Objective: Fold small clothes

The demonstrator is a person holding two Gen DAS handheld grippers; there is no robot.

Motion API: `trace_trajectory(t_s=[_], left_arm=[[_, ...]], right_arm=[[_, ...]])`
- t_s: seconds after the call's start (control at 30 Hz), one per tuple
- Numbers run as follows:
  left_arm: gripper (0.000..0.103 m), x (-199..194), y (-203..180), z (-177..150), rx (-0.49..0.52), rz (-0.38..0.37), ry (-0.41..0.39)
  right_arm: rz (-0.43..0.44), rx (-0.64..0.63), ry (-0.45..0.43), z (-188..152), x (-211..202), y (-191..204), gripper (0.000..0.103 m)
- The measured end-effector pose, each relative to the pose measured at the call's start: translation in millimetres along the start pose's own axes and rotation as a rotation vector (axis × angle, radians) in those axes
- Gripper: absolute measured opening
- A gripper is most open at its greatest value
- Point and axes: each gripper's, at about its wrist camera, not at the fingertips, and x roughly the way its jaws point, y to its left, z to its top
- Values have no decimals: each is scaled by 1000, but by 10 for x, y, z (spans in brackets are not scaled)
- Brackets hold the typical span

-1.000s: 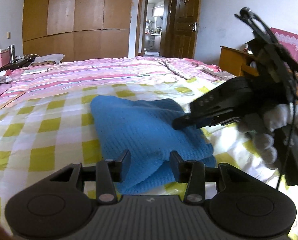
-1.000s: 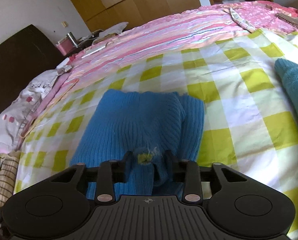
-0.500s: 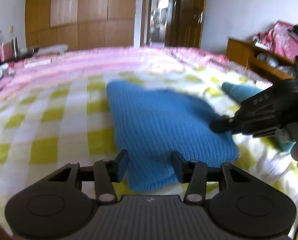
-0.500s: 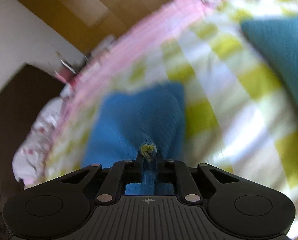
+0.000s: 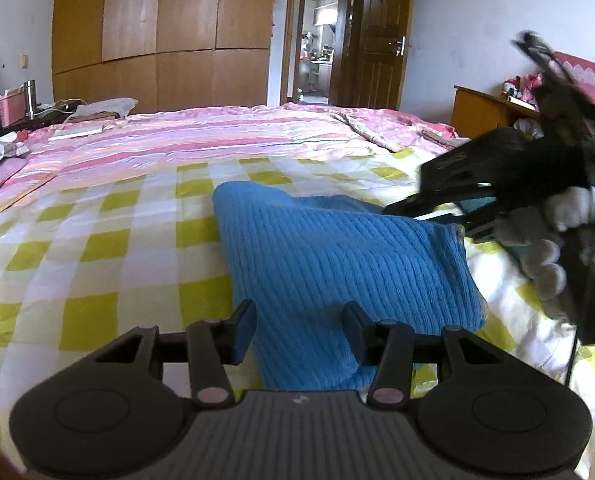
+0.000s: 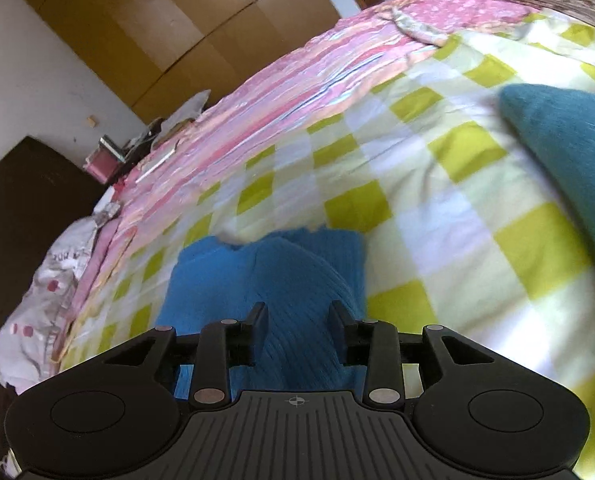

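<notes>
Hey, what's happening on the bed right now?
A person with hand-held tongs in each hand is folding a blue knit garment on the yellow checked bedspread. The left tongs sit apart at its near edge, not pinching it. The right tongs are opening over a fold of the knit. A second, teal garment lies off to the right.

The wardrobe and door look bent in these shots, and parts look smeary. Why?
Left wrist view: fisheye lens bows the wardrobe and door; the right gripper at the edge is motion-blurred. Right wrist view: tilted and soft throughout, with the blue knit garment and the checked bedspread smeared.
</notes>
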Motion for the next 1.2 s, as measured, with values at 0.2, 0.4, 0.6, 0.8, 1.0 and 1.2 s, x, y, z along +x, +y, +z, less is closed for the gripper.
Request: trace_trajectory(t_s=[0.2,0.4,0.6,0.8,1.0,1.2], left_arm=[[52,60,13,-43,-3,-9,27],[53,44,2,-119,7,-12,42],[53,-41,14,-121,1,-17,23],[53,-62,17,-121,-2,-20,18],[53,-131,64,-93,-16,-20,-11],[53,-148,120,-36,-29,-11,-40]], right_arm=[[-35,-46,45,101,209,100,7],[24,31,-28,237,51,-3,4],[-29,29,-18,170,28,-30,39],[-57,-23,57,153,198,115,47],[3,-28,58,195,153,246,8],[341,186,-103,239,-180,-51,7]])
